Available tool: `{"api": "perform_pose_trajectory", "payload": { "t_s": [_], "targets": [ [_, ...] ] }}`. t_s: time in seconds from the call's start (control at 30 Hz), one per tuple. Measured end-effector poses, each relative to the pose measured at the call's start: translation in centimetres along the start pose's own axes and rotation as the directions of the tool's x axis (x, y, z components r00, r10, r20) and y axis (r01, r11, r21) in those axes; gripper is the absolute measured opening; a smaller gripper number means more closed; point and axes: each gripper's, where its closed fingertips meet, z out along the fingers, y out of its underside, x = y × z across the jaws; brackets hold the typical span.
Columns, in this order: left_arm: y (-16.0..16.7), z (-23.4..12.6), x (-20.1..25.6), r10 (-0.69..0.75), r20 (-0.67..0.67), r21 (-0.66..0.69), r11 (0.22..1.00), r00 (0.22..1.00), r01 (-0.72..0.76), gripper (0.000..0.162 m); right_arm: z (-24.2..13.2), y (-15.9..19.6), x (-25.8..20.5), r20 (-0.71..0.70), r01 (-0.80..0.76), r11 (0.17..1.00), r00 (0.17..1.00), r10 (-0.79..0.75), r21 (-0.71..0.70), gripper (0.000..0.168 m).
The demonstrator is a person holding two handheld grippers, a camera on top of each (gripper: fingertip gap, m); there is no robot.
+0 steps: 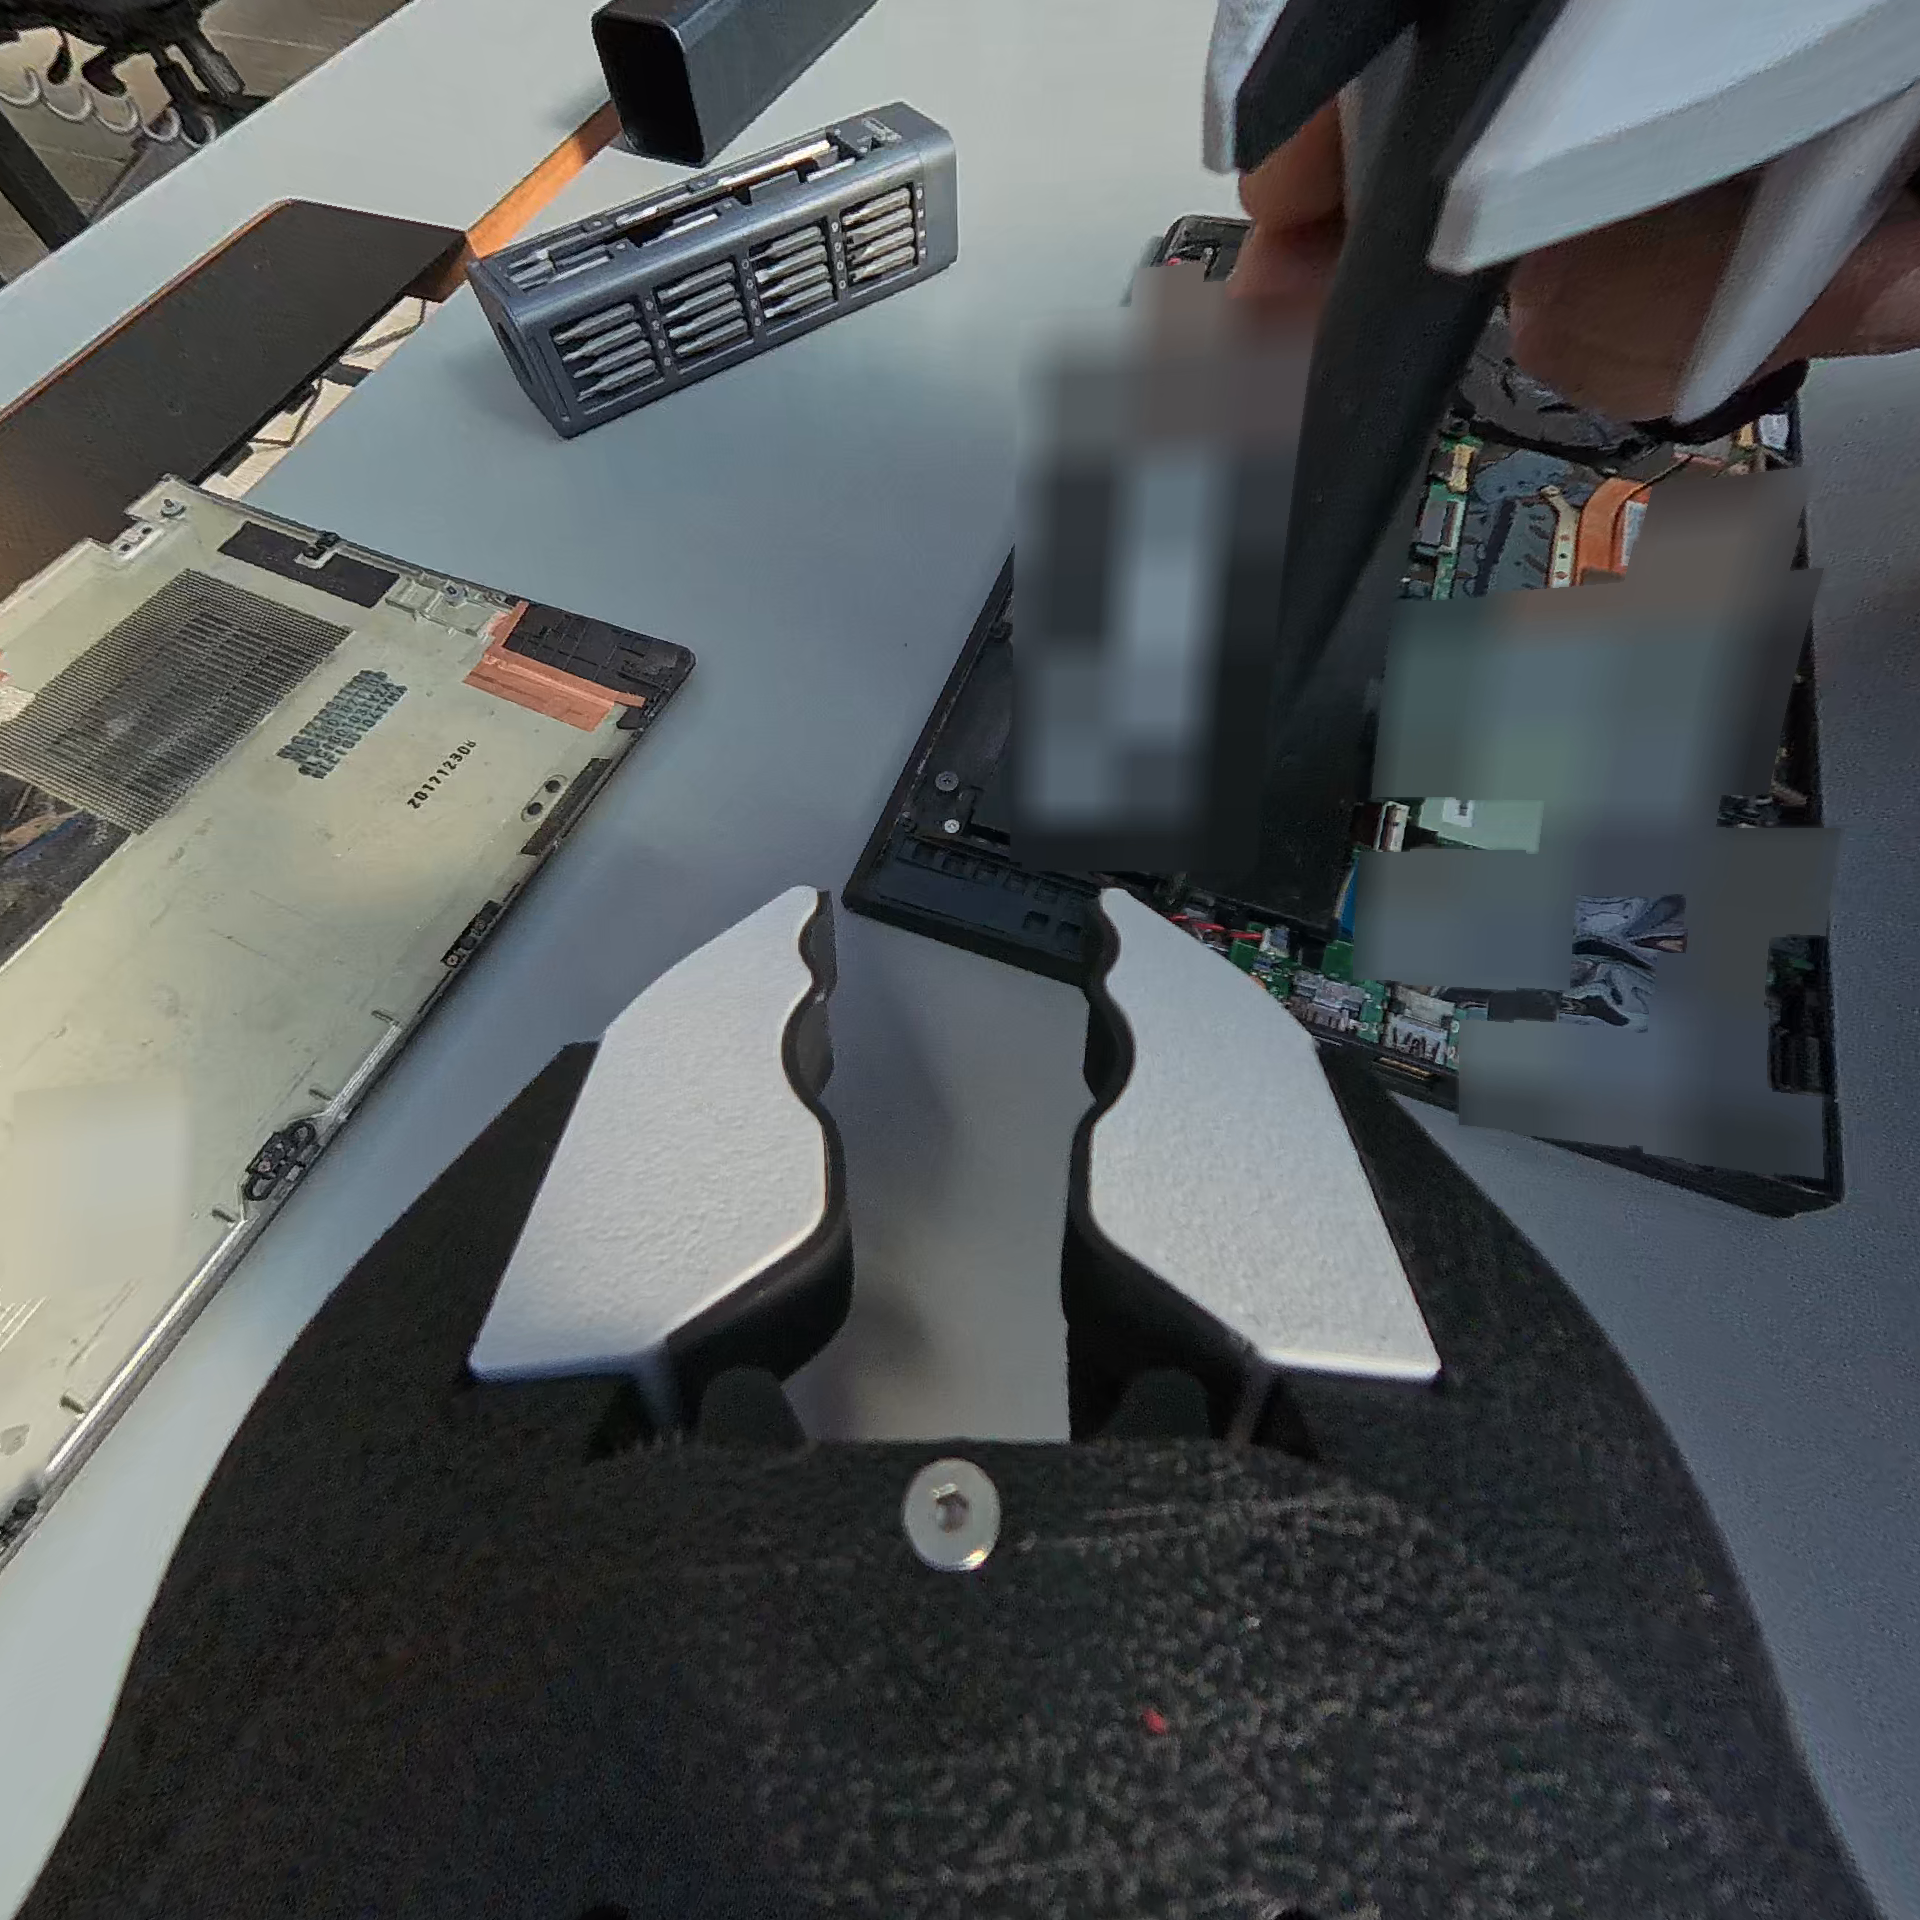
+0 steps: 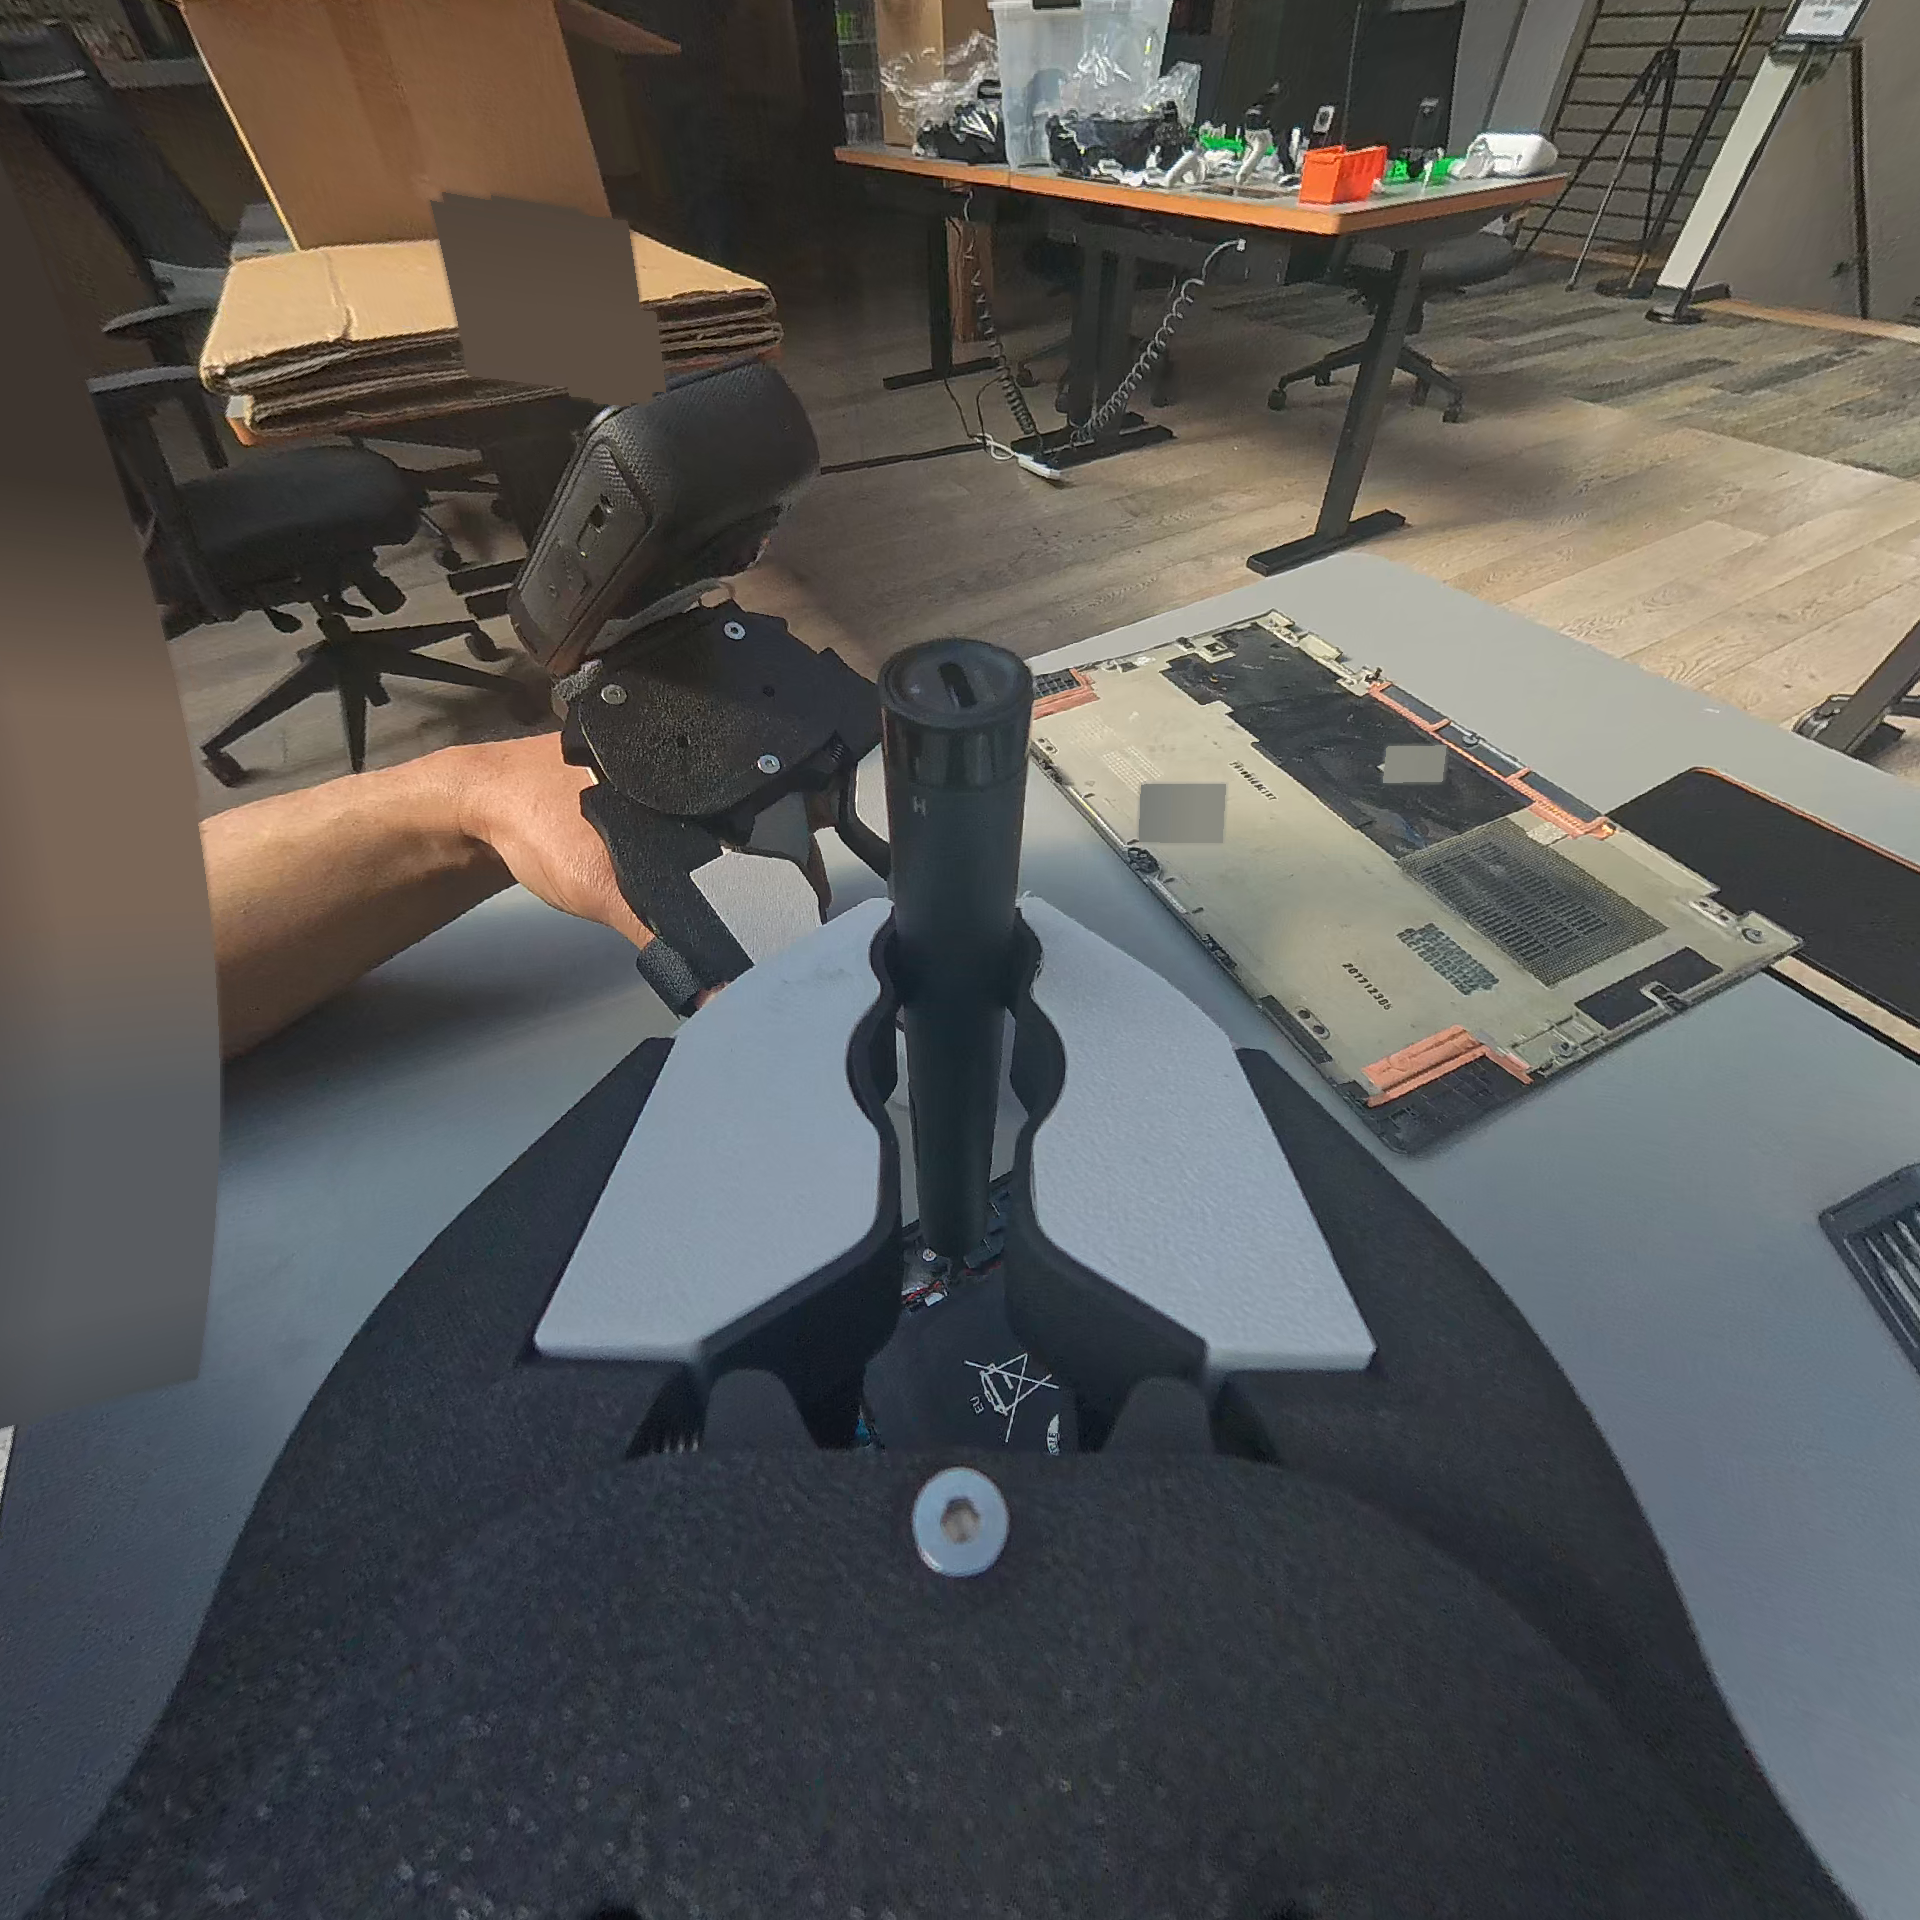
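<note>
While the right gripper was clamped on a black screwdriver, the tool stood nearly upright at frame centre of the right wrist view, its capped end toward the camera and its lower end over the opened laptop; the tip was hidden behind the fingers. In the left wrist view the same screwdriver crossed the upper right of the frame and blocked part of the laptop's interior, along with several blurred patches.

The left gripper held nothing, its jaws apart, at lower centre just beside the laptop's near corner, with bare grey table showing between the fingers. In the right wrist view the left gripper appeared at centre left, held by a hand resting on the table.

A removed bottom cover lay inner side up at the left of the left wrist view, well apart from the laptop. A bit case stood at upper centre, with an open black sleeve just behind it. A dark mat lay at upper left, beyond the cover.
</note>
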Motion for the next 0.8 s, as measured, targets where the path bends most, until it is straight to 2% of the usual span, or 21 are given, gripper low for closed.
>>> {"api": "perform_pose_trajectory", "payload": {
  "t_s": [0.27, 0.5, 0.7, 0.8],
  "targets": [
    [0.1, 0.2, 0.6, 0.006, -0.029, -0.005, 1.000, 1.000, -0.006, 0.040, 0.3, 0.1, 0.3, -0.017, 0.003, 1.000, 1.000, -0.003, -0.011, 0.017],
    [-0.5, 0.1, 1.6, 0.012, -0.085, 0.029, 1.000, 0.996, -0.009, 0.032, 0.9, 0.1, 0.1, -0.056, 0.113, 0.989, 0.991, -0.118, -0.091, 0.017],
    [-1.8, -0.4, 2.5, -0.015, -0.150, 0.101, 0.994, 0.989, 0.031, 0.035, 0.7, 0.3, 0.7, -0.096, 0.073, 0.990, 0.992, -0.085, -0.125, 0.017],
    [-2.0, -0.3, 2.7, -0.025, -0.161, 0.110, 0.993, 0.987, 0.043, 0.030, 0.6, 0.3, 1.5, -0.108, 0.024, 0.993, 0.993, -0.036, -0.111, 0.017]
  ]
}}
